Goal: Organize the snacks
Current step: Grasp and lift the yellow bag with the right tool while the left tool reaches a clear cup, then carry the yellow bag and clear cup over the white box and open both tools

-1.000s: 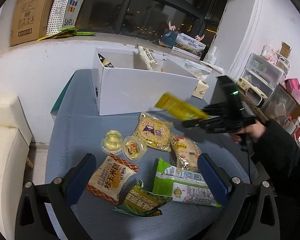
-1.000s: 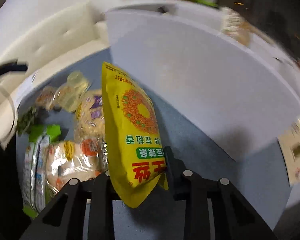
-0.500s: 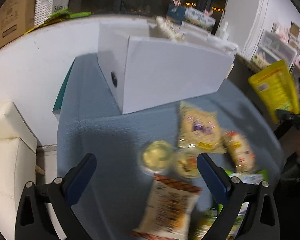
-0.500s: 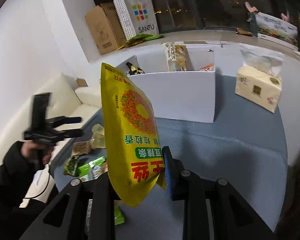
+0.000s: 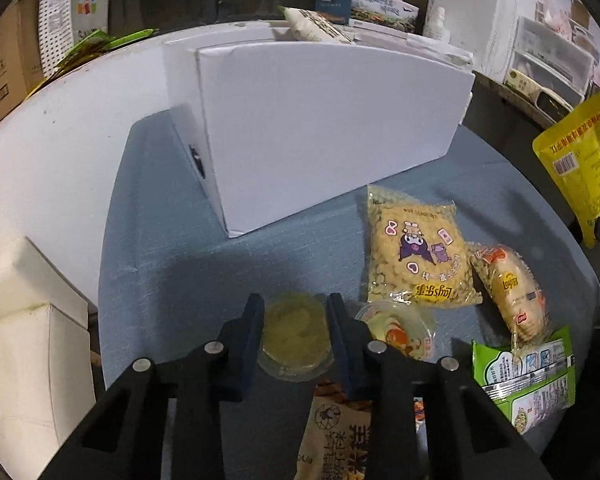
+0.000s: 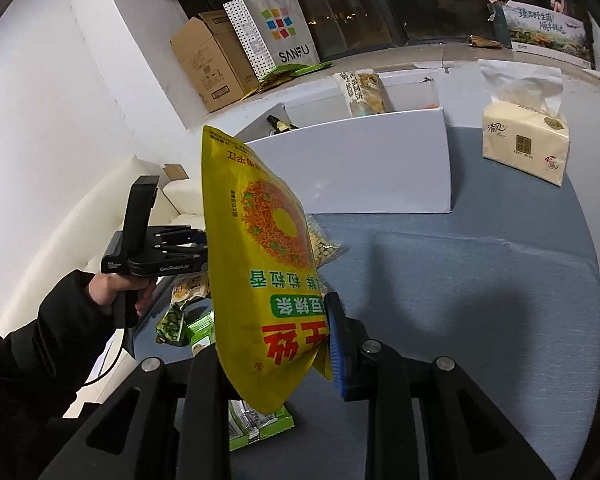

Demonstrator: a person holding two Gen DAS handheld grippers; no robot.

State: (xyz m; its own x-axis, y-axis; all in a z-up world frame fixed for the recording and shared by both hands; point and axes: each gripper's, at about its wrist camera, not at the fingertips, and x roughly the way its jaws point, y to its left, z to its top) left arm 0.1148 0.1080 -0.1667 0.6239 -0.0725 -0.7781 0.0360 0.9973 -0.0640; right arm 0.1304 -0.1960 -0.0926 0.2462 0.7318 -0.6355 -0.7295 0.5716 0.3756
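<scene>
The right gripper [image 6: 278,344] held the yellow snack bag [image 6: 260,248] upright, its jaws clamped on the bag's lower end, lifted above the blue surface [image 6: 480,280] and some way short of the white box [image 6: 364,168]. The box stood open at the top with a couple of packets already poking out of it. The left gripper [image 5: 296,320] sat low over the loose snacks, its jaws closed in around the pale jelly cup [image 5: 296,332]; the pads looked to be touching the cup's sides, though from this angle it was hard to be sure the grip was firm. Beside it lay a second jelly cup [image 5: 400,332], the cartoon-printed bag [image 5: 416,252], an orange-labelled pack [image 5: 508,292] and a green packet [image 5: 528,376]. The step in hand seemed to be a double pick: one snack already carried, another being taken. Next, the yellow bag would need carrying over the box's near wall and releasing inside, while the cup, being small and slick, would call for a level, gentle lift so it did not slip out.
</scene>
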